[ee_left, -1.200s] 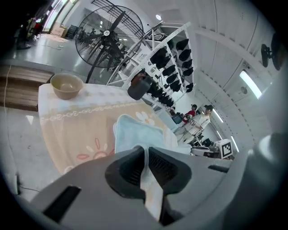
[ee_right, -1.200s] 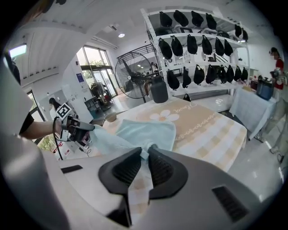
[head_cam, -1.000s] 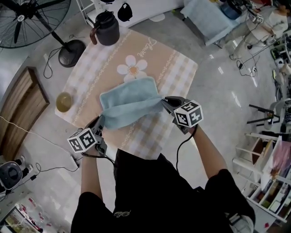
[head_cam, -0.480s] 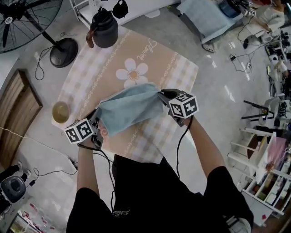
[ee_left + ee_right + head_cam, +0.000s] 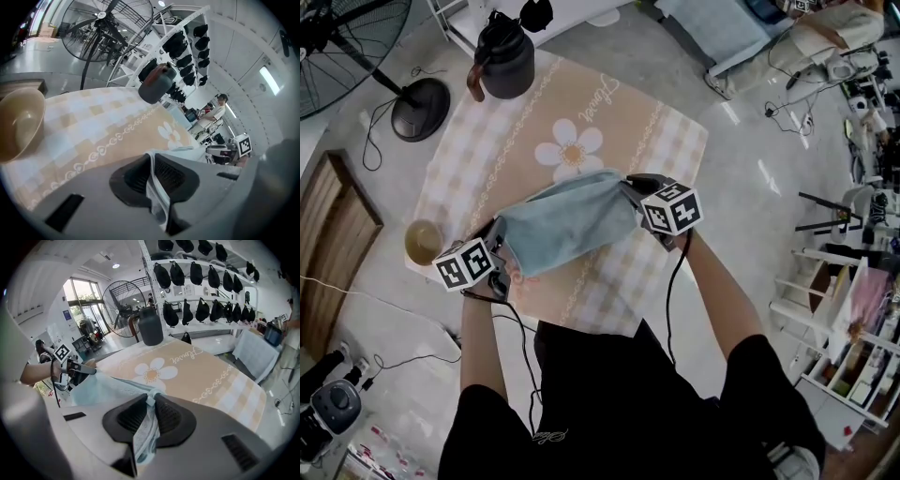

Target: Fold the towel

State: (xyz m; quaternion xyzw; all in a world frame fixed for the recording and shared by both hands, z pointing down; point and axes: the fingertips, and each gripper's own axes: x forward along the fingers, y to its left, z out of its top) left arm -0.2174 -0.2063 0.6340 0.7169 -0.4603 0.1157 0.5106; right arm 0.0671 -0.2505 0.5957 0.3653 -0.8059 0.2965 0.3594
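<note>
A light blue towel point(image 5: 567, 223) hangs stretched between my two grippers over the checked tablecloth point(image 5: 628, 122). My left gripper point(image 5: 499, 246) is shut on the towel's left corner; the pinched edge point(image 5: 155, 187) runs between its pads. At the towel's right end my right gripper point(image 5: 630, 190) is shut on the other corner, whose cloth point(image 5: 146, 425) is squeezed between its pads. The towel point(image 5: 101, 385) sags towards the left gripper point(image 5: 75, 367) in the right gripper view.
A dark kettle point(image 5: 503, 56) stands at the table's far end, seen also as kettle point(image 5: 157, 84) and kettle point(image 5: 150, 326). A tan bowl point(image 5: 422, 241) sits by the table's left edge, close to my left gripper. A floor fan point(image 5: 356, 37) stands beyond the table.
Both grippers carried the towel forward and lower over the table. The towel has gone from a raised flap to a band pulled taut between them.
</note>
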